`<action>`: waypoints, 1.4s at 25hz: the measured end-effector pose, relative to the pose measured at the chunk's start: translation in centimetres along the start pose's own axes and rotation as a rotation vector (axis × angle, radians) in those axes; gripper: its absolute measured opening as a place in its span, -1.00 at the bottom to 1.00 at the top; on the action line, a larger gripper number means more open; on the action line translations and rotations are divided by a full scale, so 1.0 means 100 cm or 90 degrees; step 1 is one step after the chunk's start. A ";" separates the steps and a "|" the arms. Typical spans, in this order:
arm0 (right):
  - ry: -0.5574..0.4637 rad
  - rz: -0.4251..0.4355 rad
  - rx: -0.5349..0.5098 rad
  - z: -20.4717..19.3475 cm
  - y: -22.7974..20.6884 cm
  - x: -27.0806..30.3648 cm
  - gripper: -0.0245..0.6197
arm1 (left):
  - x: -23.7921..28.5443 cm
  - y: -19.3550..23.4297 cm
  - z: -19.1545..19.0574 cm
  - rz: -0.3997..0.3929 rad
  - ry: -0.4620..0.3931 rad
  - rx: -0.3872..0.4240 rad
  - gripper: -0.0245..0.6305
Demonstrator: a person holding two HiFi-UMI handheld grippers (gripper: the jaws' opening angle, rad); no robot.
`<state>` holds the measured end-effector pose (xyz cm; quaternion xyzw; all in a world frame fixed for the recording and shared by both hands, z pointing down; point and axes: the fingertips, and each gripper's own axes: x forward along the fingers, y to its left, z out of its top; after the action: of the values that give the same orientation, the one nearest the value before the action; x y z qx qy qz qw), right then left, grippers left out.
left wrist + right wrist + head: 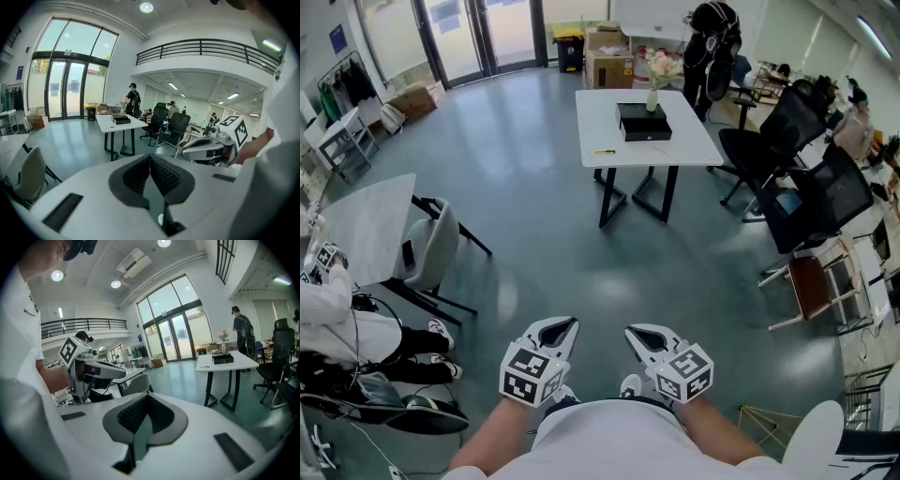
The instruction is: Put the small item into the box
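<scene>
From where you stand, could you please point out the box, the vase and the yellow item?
box (644, 121): head view, middle of its top.
vase (652, 99): head view, on its body.
yellow item (603, 151): head view, its middle.

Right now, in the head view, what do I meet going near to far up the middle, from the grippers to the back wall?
left gripper and right gripper side by side → floor → white table → small yellow item → black box → vase of flowers → cardboard boxes → glass doors
</scene>
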<state>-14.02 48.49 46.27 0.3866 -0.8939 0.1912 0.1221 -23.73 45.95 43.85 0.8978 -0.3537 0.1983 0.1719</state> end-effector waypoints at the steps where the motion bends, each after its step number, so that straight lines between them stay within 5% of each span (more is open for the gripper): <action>1: 0.001 0.000 0.000 -0.001 0.000 -0.001 -0.88 | 0.000 0.000 0.000 0.001 0.000 0.000 -0.87; 20: -0.003 0.013 0.016 0.001 -0.019 -0.013 -0.88 | 0.018 -0.013 0.009 0.011 0.001 0.004 -0.87; 29: -0.011 0.018 -0.013 -0.007 -0.049 -0.047 -0.87 | 0.057 -0.046 0.015 -0.006 -0.003 -0.046 -0.87; 35: 0.002 0.011 0.000 -0.026 -0.077 -0.073 -0.87 | 0.088 -0.080 0.015 -0.018 0.020 -0.015 -0.87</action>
<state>-3.28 49.48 47.85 0.3787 -0.8970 0.1927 0.1220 -11.80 45.83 45.46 0.8975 -0.3403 0.2053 0.1910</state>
